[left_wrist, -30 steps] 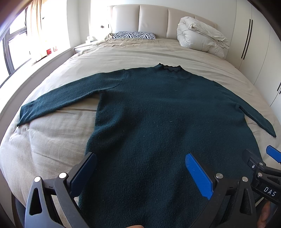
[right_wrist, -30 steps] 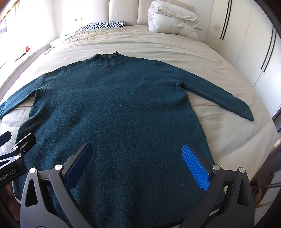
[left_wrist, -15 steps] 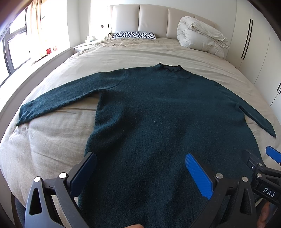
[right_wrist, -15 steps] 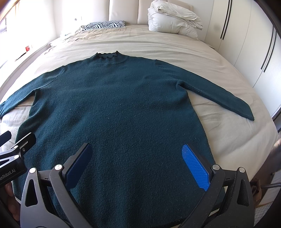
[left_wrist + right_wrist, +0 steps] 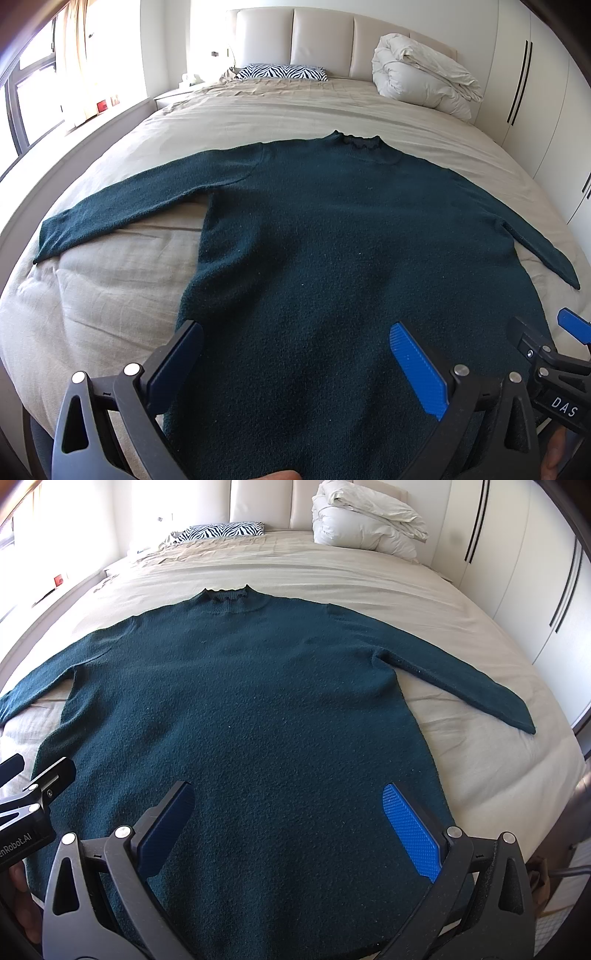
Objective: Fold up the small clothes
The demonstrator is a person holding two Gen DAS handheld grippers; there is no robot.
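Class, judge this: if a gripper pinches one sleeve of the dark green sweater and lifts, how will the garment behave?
The sweater is a soft fuzzy knit lying flat on the bed, so it would probably droop limply. Only the pinched sleeve would likely rise first, the body trailing. The knit looks grippy, unlikely to slip.

Home bedroom: bed (image 5: 258, 110), padded headboard (image 5: 321, 40), zebra pillow (image 5: 282, 72), wardrobe doors (image 5: 535, 92).

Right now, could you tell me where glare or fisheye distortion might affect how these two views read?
Left wrist view: the window is blown out, washing out the wall beside it; the bed edge bows strongly. Right wrist view: glare whitens the top-left corner near the zebra pillow, and the wardrobe handles curve; the dark green sweater stays sharp and evenly lit.
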